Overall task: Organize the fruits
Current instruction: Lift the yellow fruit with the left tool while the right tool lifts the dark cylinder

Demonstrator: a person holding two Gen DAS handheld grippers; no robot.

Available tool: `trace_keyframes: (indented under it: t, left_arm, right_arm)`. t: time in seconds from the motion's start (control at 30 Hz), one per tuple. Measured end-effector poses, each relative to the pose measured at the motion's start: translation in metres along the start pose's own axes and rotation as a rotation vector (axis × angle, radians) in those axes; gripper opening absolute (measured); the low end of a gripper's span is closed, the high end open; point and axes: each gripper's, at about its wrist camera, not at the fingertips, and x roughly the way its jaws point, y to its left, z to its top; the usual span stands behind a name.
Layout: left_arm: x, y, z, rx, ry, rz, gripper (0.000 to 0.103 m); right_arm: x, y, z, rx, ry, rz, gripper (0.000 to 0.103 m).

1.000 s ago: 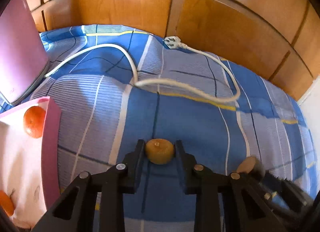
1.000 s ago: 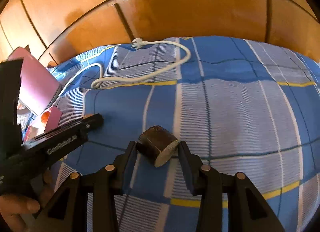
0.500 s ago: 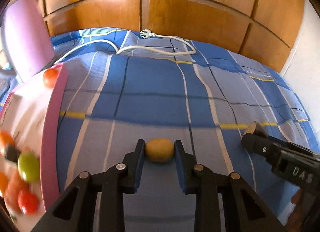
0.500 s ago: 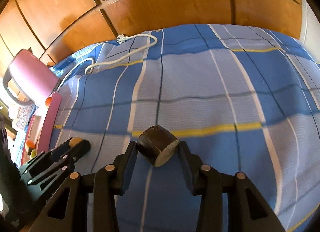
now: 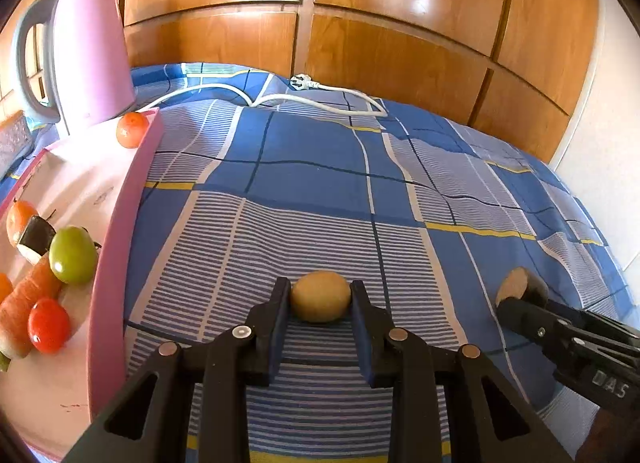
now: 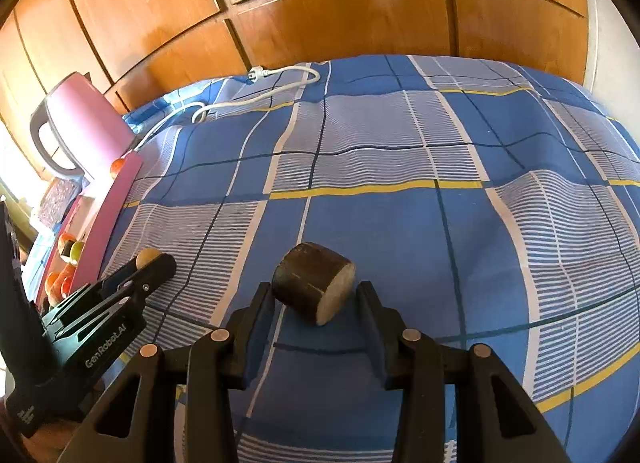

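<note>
Now that you have lifted both grippers up off the blue checked bedspread [image 5: 320, 183], much more of it shows than a second ago, and the pink kettle [image 5: 90, 51] stands tall at the left instead of filling the edge of the view. Your pink tray [image 5: 116, 247] has come into fuller view too, with a green tomato [image 5: 73, 254], a red tomato [image 5: 49, 325], a carrot [image 5: 24, 303] and a small orange [image 5: 132, 129] in it. Your left gripper [image 5: 320, 299] is closed on the brown kiwi [image 5: 320, 296], just beside the tray's rim. Your right gripper [image 6: 316, 295] squeezes the dark cut fruit piece [image 6: 314, 287], farther from the tray. I think both fruits are ready to go into the tray, kiwi first.
</note>
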Motion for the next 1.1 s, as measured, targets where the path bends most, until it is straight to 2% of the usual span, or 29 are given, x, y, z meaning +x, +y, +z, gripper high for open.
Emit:
trace_keyframes:
  t: [0.1,0.2,0.33,0.57,0.63,0.67,0.73,1.1]
  left_arm:
    - [0.000,0.001,-0.001,-0.002,0.000,-0.007,0.030]
    - [0.000,0.003,-0.001,-0.008,0.000,-0.021,0.030]
    - [0.000,0.001,-0.001,0.006,-0.002,-0.016,0.030]
    - [0.000,0.003,-0.002,0.001,-0.008,-0.026,0.030]
    - [-0.001,0.003,-0.003,0.000,-0.008,-0.028,0.030]
    - [-0.001,0.003,-0.003,-0.001,-0.008,-0.029,0.030]
    - [-0.001,0.003,-0.003,-0.001,-0.008,-0.030,0.030]
    - [0.000,0.002,-0.003,0.016,-0.011,-0.015,0.030]
  right_arm:
    - [0.002,0.003,-0.002,-0.028,-0.033,-0.022,0.044]
    - [0.004,0.006,-0.003,-0.043,-0.057,-0.024,0.051]
    - [0.007,0.006,0.004,-0.009,-0.041,-0.006,0.062]
    - [0.010,-0.005,0.016,0.116,-0.029,0.013,0.063]
    - [0.011,-0.005,0.015,0.107,-0.037,0.000,0.057]
    - [0.011,-0.003,0.013,0.089,-0.042,-0.026,0.045]
    - [0.010,-0.003,0.009,0.066,-0.057,-0.090,0.033]
    - [0.010,-0.012,0.007,0.084,-0.076,-0.035,0.035]
